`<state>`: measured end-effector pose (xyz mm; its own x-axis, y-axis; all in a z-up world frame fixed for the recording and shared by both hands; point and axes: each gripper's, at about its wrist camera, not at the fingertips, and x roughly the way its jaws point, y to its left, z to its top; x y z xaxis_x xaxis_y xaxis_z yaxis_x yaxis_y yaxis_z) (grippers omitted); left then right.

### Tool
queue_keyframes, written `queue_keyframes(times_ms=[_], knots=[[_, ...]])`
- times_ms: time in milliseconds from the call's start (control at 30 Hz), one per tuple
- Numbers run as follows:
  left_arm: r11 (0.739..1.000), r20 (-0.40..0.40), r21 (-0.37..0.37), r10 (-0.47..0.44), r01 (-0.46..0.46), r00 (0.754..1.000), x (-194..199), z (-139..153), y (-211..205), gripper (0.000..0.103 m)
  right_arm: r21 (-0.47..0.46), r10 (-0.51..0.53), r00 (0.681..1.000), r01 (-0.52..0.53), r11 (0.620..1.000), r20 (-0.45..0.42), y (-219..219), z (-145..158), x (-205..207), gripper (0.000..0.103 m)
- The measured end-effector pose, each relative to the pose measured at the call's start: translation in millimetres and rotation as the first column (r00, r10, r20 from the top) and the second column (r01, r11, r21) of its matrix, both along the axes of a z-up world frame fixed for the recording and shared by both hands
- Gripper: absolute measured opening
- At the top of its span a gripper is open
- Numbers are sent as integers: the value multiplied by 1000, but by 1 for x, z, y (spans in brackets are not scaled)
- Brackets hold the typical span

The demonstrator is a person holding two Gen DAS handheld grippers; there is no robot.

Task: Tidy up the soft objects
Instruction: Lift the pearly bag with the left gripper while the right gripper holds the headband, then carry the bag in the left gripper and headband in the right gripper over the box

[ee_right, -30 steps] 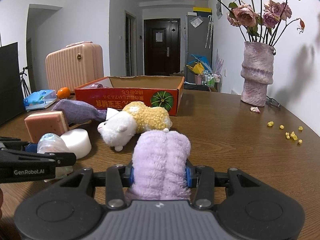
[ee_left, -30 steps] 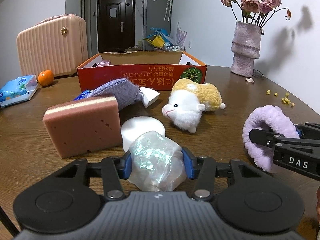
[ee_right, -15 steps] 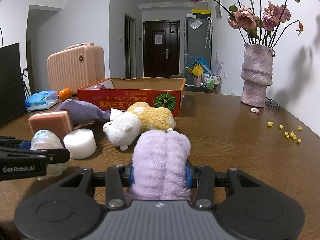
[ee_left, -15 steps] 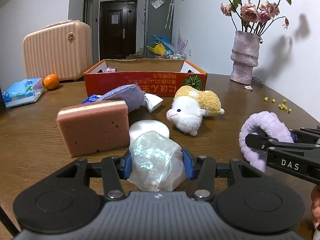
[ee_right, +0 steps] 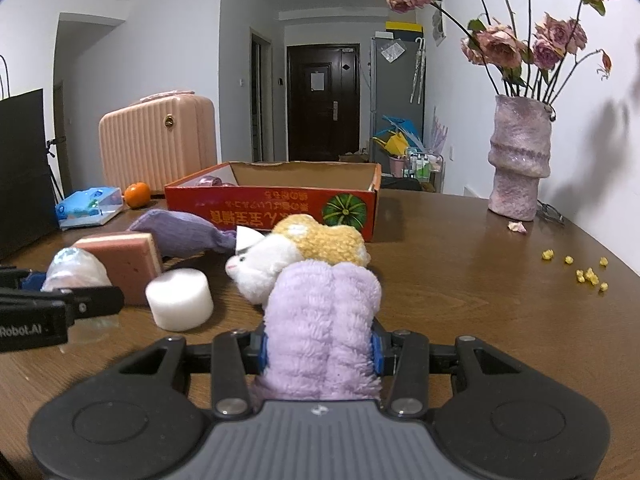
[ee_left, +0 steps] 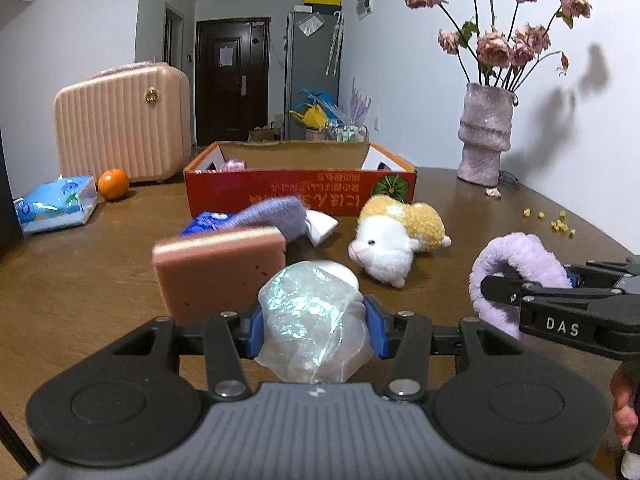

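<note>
My left gripper [ee_left: 314,330] is shut on a shiny iridescent plastic pouch [ee_left: 312,316], held above the table. My right gripper [ee_right: 318,350] is shut on a fluffy lilac headband [ee_right: 324,320], which also shows in the left wrist view [ee_left: 516,260]. On the table lie a pink sponge block [ee_left: 222,268], a white foam puck [ee_right: 180,298], a plush sheep [ee_left: 396,236] and a purple knit cloth [ee_left: 272,214]. Behind them stands an open red cardboard box [ee_left: 300,194].
A pink vase with dried roses [ee_left: 484,140] stands at the back right. A pink suitcase [ee_left: 120,120], an orange [ee_left: 113,184] and a blue tissue pack [ee_left: 56,204] sit at the back left. Yellow crumbs [ee_left: 556,222] lie near the right edge.
Both grippers have risen with their loads and the view looks further across the table. The grips are unchanged.
</note>
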<state>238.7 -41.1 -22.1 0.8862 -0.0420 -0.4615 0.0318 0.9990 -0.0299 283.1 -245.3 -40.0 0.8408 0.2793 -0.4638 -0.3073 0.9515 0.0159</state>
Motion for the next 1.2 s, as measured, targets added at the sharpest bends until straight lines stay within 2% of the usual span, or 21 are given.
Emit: queue_keyframes(times_ms=[267, 567, 1200], knots=[[1000, 65, 6, -2, 1, 998, -3, 22, 17, 50, 2, 7, 1000, -7, 1000, 28, 18, 14, 3, 42], [1000, 96, -9, -2, 3, 995, 6, 40, 34, 50, 13, 11, 998, -12, 1000, 60, 37, 30, 11, 43], [999, 151, -16, 33, -31, 988, 60, 71, 65, 50, 48, -10, 994, 5, 999, 112, 66, 54, 54, 43]])
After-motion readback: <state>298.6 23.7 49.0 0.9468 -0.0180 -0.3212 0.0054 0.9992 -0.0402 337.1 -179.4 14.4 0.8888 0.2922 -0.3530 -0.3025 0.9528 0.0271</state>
